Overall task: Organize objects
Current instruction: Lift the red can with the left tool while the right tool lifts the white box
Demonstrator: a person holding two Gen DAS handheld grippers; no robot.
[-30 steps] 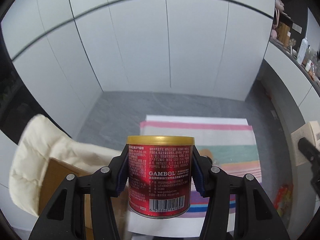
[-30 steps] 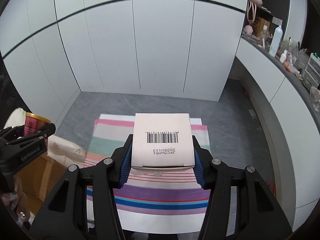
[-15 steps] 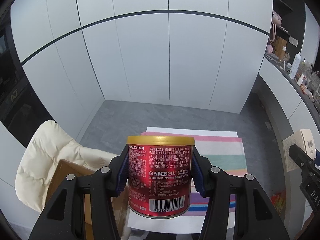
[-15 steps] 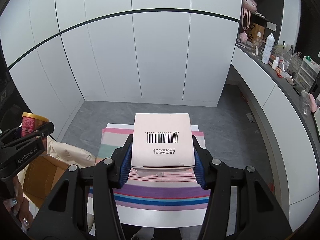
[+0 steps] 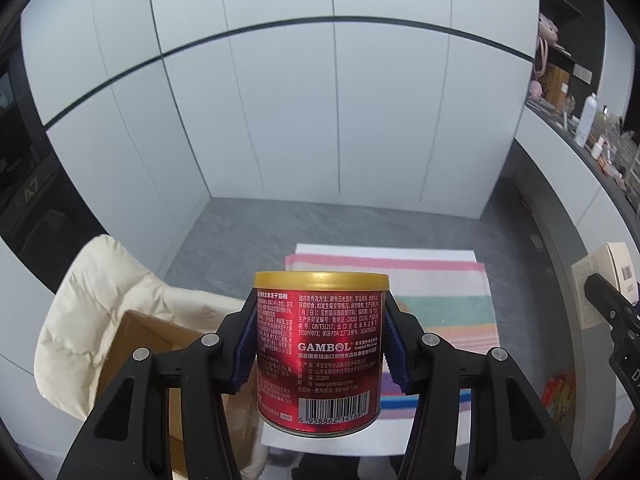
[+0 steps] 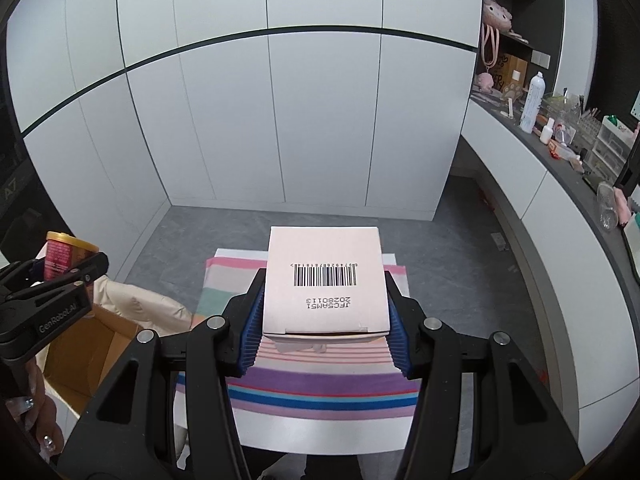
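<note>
The red GAMBOL cat-food can (image 5: 320, 354) stands upright between the two fingers of the left gripper (image 5: 320, 350), its gold lid above the pads and its barcode end hanging just below them. The blue ribbed pads (image 5: 245, 350) press on the can's left and right sides, so the jaws are partly closed and clamped on it, holding it in the air over the near edge of the striped cloth (image 5: 440, 300).

The white carton (image 6: 326, 280) with a barcode label sits between the fingers of the right gripper (image 6: 326, 330). Its near end lies level with the blue pads (image 6: 251, 330), which squeeze its left and right sides, while most of the carton sticks out toward the far side. These jaws are likewise partly closed and grasping, with the carton lifted clear above the striped cloth (image 6: 320, 392).

There is one can, one carton and one striped cloth, spread on a white table (image 6: 320, 436). To the left, near the table, stands one open cardboard box (image 5: 156, 344) with a cream padded jacket (image 5: 100, 292) draped behind and beside it. In the right wrist view the can and the left gripper appear at the far left, above the box, with a hand (image 6: 36, 424) at the lower left corner.
</note>
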